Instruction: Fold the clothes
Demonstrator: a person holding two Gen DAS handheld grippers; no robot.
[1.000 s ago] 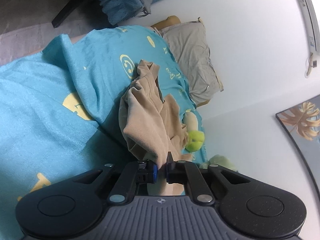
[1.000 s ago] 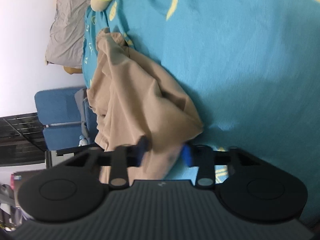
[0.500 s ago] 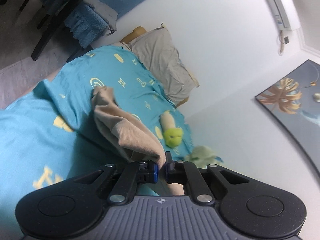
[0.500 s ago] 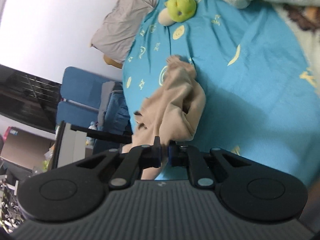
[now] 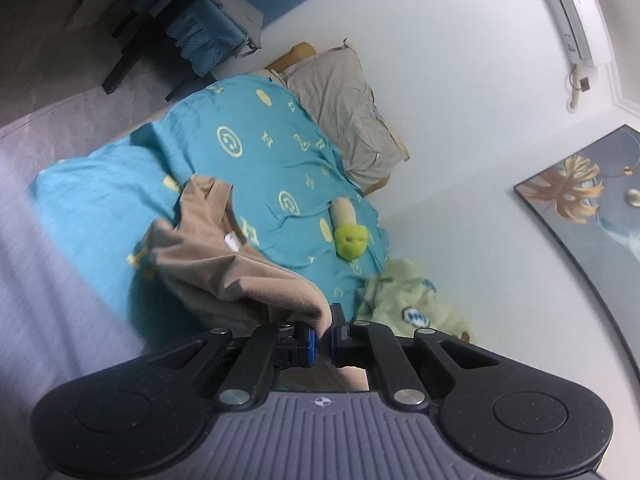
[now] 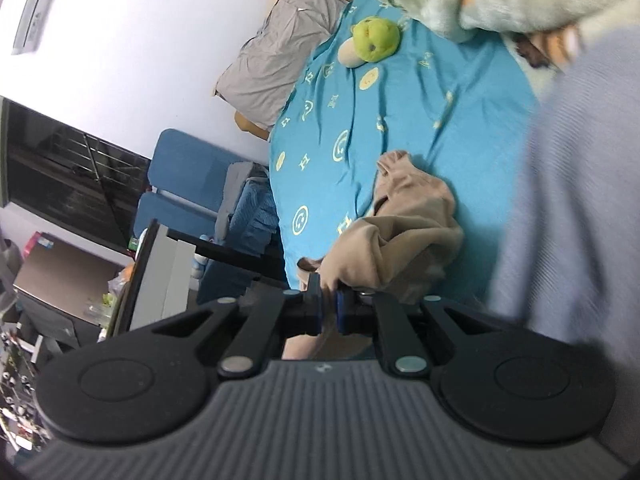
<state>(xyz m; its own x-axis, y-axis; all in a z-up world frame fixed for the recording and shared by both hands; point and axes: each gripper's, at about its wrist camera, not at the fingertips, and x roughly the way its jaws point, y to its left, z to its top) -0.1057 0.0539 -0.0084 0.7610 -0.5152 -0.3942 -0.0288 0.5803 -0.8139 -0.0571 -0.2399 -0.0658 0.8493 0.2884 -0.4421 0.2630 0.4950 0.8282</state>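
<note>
A tan garment (image 5: 224, 268) hangs bunched over the blue patterned bedspread (image 5: 260, 160). My left gripper (image 5: 323, 330) is shut on one edge of it and holds it lifted. In the right wrist view the same tan garment (image 6: 404, 236) droops from my right gripper (image 6: 329, 308), which is shut on another edge. A white label shows inside the garment's neck (image 5: 232, 241). Part of the cloth hangs below both grippers, out of sight.
A grey pillow (image 5: 344, 116) lies at the bed's head by the wall. A green plush toy (image 5: 350, 236) and a pale green fleece item (image 5: 404, 296) lie on the bed. A blue chair (image 6: 192, 184) and dark desk stand beside it. A blurred grey cloth (image 6: 568, 184) fills one side.
Both grippers have lifted the tan garment higher off the bed. The right gripper, open one second ago, has shut on the cloth. A blurred grey cloth has come into both views.
</note>
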